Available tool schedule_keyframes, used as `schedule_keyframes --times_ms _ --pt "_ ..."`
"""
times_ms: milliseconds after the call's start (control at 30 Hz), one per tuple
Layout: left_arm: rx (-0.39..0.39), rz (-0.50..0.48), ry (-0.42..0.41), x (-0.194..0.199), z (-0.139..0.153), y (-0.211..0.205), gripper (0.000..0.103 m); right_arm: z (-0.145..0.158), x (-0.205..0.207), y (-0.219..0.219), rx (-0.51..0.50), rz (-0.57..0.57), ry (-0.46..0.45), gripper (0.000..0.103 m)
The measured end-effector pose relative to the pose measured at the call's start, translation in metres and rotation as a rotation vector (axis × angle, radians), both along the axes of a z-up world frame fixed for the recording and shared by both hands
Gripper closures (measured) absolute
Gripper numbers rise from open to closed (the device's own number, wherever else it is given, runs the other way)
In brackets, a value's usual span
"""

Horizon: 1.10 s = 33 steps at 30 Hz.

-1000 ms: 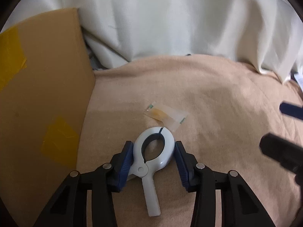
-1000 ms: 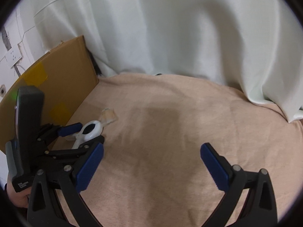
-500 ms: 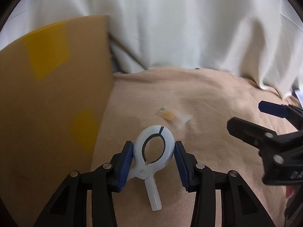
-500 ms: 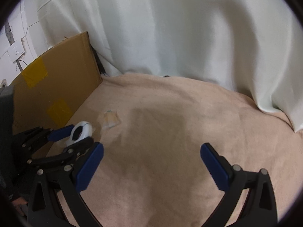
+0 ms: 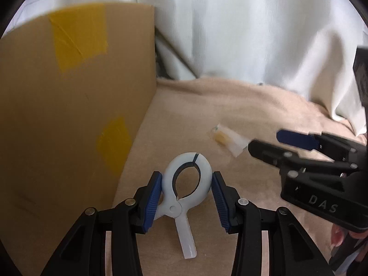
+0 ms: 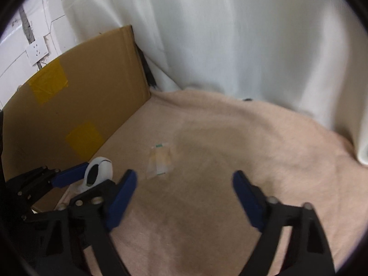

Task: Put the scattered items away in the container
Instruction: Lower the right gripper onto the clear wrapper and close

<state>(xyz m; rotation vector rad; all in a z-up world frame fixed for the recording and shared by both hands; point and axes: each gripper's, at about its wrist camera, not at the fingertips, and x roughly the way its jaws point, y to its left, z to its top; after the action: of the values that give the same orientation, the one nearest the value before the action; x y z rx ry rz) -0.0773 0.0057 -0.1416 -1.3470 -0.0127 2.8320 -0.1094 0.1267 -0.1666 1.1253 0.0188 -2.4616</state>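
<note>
My left gripper (image 5: 186,197) is shut on a pale blue-white spring clamp (image 5: 184,184), its ring head between the blue pads and its handle hanging down; the clamp (image 6: 99,171) and left gripper (image 6: 80,179) also show at lower left in the right wrist view. A small clear wrapper with an orange patch (image 5: 228,140) lies on the beige blanket; in the right wrist view the wrapper (image 6: 159,159) sits just ahead of my right gripper (image 6: 184,184). The right gripper's jaws are closing with nothing between them. Seen from the left wrist, the right gripper (image 5: 264,141) points at the wrapper's edge.
A brown cardboard box wall (image 5: 69,115) with yellow tape patches stands on the left, close to the held clamp. White curtain (image 6: 230,46) hangs behind the blanket (image 6: 253,149). A wall socket (image 6: 36,51) is at upper left. Fingers of a hand (image 5: 338,237) hold the right gripper.
The right gripper moved left and forward towards the wrapper and its jaws narrowed. The left gripper, still holding the clamp, shifted closer to the cardboard box.
</note>
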Motion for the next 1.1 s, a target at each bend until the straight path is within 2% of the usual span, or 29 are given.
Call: schedule_keyframes --times_ms 33,200,367,433,567,600,900,1100 --pt "0.011 0.011 -0.008 -0.002 -0.003 -0.002 0.058 -0.001 -0.001 -0.002 0.006 0.018 -0.001 0.044" --pt "0.016 0.014 -0.012 -0.003 -0.006 -0.001 0.058 0.009 -0.01 -0.019 0.014 0.119 0.033 0.045" --pt "0.023 0.032 -0.017 -0.008 -0.008 -0.009 0.058 0.002 -0.021 -0.041 0.052 0.163 0.007 0.046" --pt "0.02 0.033 -0.016 -0.01 -0.009 -0.01 0.058 -0.006 -0.026 -0.047 0.058 0.167 -0.027 0.054" --pt "0.024 0.019 -0.02 -0.012 -0.009 -0.01 0.058 -0.016 -0.032 -0.05 0.056 0.148 -0.043 0.06" --pt "0.025 0.017 -0.023 -0.012 -0.009 -0.011 0.058 -0.016 -0.032 -0.05 0.053 0.148 -0.04 0.069" --pt "0.054 -0.029 0.001 -0.01 0.002 -0.005 0.058 -0.004 -0.026 -0.035 0.036 0.077 -0.013 0.07" --pt "0.061 -0.086 0.057 -0.004 0.02 0.007 0.058 0.023 0.007 -0.001 0.013 -0.05 0.044 0.07"
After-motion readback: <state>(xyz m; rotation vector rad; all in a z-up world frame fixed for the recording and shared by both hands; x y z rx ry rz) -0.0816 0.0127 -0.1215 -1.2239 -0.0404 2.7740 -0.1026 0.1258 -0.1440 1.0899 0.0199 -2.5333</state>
